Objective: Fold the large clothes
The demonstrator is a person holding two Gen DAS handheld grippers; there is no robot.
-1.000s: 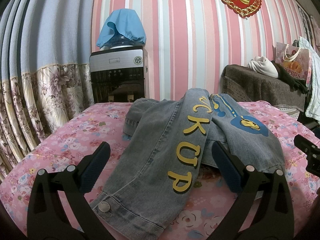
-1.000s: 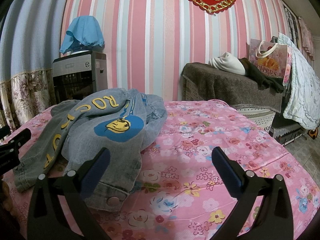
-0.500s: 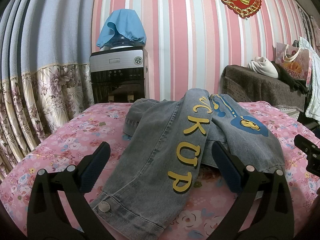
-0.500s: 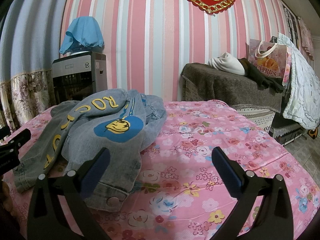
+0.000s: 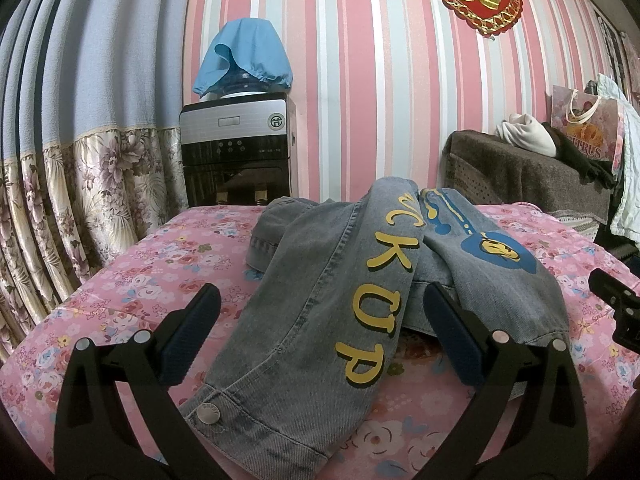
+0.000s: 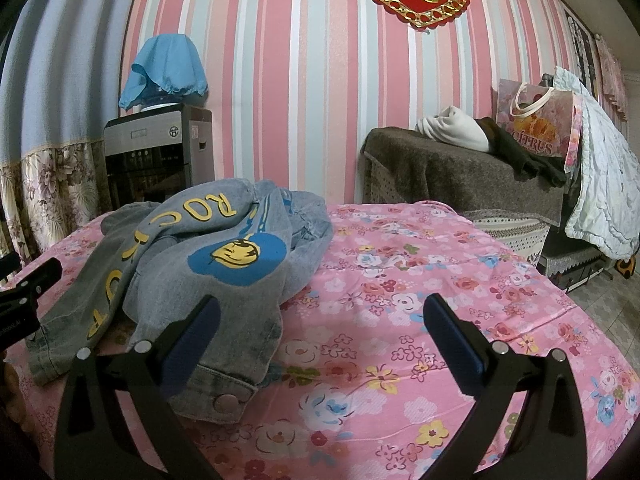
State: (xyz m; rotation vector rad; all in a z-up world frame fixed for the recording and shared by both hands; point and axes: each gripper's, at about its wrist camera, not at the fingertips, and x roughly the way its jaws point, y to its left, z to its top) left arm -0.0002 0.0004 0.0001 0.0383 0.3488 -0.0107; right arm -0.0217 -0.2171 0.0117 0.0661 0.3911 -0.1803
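Observation:
A grey denim jacket point(image 5: 320, 300) with yellow letters and a blue-and-yellow print lies crumpled on the pink floral bed cover point(image 5: 132, 280). It also shows in the right wrist view point(image 6: 208, 256), left of centre. My left gripper point(image 5: 320, 336) is open, hovering just above a sleeve cuff with a metal button point(image 5: 208, 414). My right gripper point(image 6: 320, 340) is open and empty; its left finger is over another buttoned cuff point(image 6: 226, 390), its right finger over bare cover. Each gripper's tip shows at the edge of the other's view.
A water dispenser point(image 5: 236, 156) with a blue cloth cover stands behind the bed by the striped wall. A brown-covered cabinet point(image 6: 452, 176) at the back right holds clothes and a gift bag point(image 6: 536, 128). Floral curtains point(image 5: 80, 200) hang on the left.

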